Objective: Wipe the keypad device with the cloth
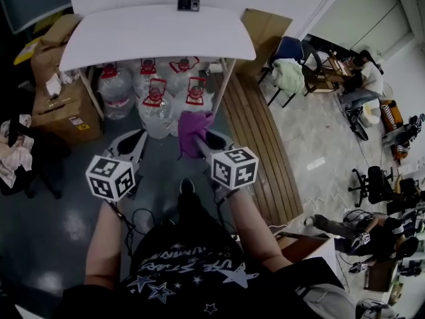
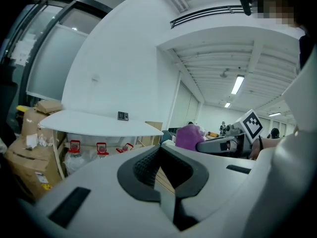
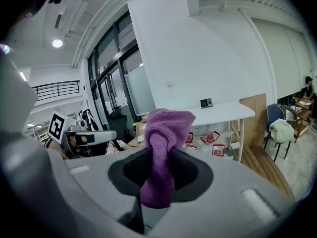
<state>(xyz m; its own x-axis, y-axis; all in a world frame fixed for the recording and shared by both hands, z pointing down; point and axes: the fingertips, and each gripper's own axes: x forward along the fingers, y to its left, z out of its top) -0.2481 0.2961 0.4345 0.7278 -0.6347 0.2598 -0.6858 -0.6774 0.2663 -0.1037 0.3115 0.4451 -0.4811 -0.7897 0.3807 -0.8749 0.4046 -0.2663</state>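
The keypad device (image 1: 188, 2) is a small dark box at the far edge of the white table (image 1: 133, 35); it also shows as a keypad device (image 2: 123, 115) and a keypad device (image 3: 206, 103) in the gripper views. A purple cloth (image 1: 193, 131) is bunched between the jaws of my right gripper (image 1: 200, 142), which is shut on it. The cloth (image 3: 162, 143) sticks up above my right gripper (image 3: 161, 157). My left gripper (image 1: 135, 142) is beside it, and my left gripper (image 2: 157, 153) has its jaws closed together with nothing between them. Both are held well short of the table.
Several water jugs (image 1: 157, 100) stand under the table. Cardboard boxes (image 1: 65, 108) are stacked at the left. A slatted wooden platform (image 1: 257, 148) runs along the right of the table. Chairs (image 1: 289, 72) and seated people are further right.
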